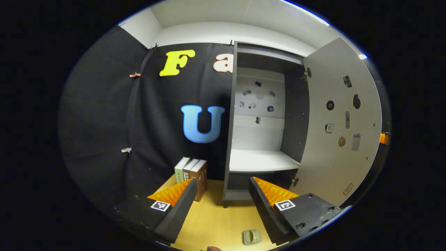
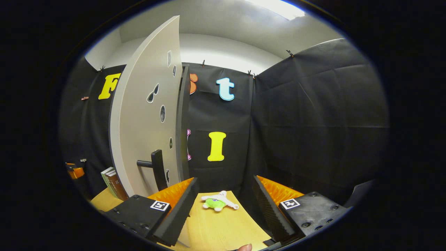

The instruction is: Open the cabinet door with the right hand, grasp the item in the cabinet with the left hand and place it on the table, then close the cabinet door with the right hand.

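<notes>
The wooden tabletop (image 1: 216,219) carries the cabinet (image 1: 231,139), three upright books (image 1: 192,172) beside it, a small green item (image 1: 252,236) and a plush toy (image 2: 218,201).

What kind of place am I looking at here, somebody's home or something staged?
Most likely a staged recording booth, not a home. Black cloth walls surround a wooden table, which carries a small cabinet with its door open, a few books and a soft toy.
</notes>
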`<state>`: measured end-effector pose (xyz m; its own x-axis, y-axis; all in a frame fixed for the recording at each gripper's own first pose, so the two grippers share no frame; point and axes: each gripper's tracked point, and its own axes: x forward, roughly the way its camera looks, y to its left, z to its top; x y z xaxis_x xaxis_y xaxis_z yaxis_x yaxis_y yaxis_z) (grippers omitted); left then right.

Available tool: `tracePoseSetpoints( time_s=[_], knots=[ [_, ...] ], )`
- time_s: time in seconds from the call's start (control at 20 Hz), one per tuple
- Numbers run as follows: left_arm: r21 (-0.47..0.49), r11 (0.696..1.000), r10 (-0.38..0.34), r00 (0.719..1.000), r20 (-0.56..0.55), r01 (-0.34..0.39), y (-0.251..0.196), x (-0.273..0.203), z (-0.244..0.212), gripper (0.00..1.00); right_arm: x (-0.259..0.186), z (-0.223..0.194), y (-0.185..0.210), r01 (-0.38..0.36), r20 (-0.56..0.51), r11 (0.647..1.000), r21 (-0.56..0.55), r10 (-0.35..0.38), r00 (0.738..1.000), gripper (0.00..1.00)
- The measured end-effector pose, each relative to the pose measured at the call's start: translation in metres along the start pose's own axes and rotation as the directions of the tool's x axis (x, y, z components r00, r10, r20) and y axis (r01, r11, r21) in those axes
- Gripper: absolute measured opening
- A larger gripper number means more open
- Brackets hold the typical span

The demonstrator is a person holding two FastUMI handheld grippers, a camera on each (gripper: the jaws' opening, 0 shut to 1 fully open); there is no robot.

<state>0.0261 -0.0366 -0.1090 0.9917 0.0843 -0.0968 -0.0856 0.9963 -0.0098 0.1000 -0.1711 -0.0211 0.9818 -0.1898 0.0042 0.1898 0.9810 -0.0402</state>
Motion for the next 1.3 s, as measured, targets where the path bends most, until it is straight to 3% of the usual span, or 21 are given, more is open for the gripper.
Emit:
tracePoseSetpoints(
  time_s=[0.2, 0.35, 0.45, 0.6, 0.75, 0.8, 1.3],
  knots=[
    [-0.001, 1.000, 0.000, 0.998, 0.070, 0.000, 0.014, -0.013, 0.033, 0.94, -0.006, -0.008, 0.019, -0.033, -0.021, 0.999, 0.028, 0.034, 0.999, 0.99],
    [0.032, 0.999, 0.011, 0.997, 0.078, -0.014, 0.023, -0.019, 0.036, 0.93, -0.008, -0.009, 0.022, -0.010, -0.024, 1.000, 0.020, 0.010, 1.000, 0.96],
    [0.043, 0.999, 0.017, 0.996, 0.088, -0.021, 0.029, -0.022, 0.037, 0.94, -0.007, -0.010, 0.024, 0.001, -0.029, 1.000, 0.020, 0.000, 1.000, 0.99],
    [0.042, 0.999, 0.015, 0.996, 0.092, -0.019, 0.037, -0.024, 0.038, 0.93, -0.008, -0.012, 0.026, 0.032, -0.032, 0.999, 0.043, -0.030, 0.999, 0.91],
    [0.046, 0.999, 0.010, 0.995, 0.102, -0.014, 0.044, -0.025, 0.042, 0.93, -0.013, -0.012, 0.037, 0.034, -0.032, 0.998, 0.050, -0.032, 0.999, 0.95],
    [0.055, 0.998, 0.008, 0.995, 0.104, -0.014, 0.046, -0.025, 0.042, 0.93, -0.015, -0.012, 0.040, 0.033, -0.033, 0.998, 0.048, -0.031, 0.999, 0.91],
    [0.062, 0.998, -0.039, 0.994, 0.097, 0.033, 0.065, -0.027, 0.037, 0.93, -0.030, -0.014, 0.095, 0.002, -0.031, 0.999, 0.052, -0.001, 1.000, 0.95]
  ],
)
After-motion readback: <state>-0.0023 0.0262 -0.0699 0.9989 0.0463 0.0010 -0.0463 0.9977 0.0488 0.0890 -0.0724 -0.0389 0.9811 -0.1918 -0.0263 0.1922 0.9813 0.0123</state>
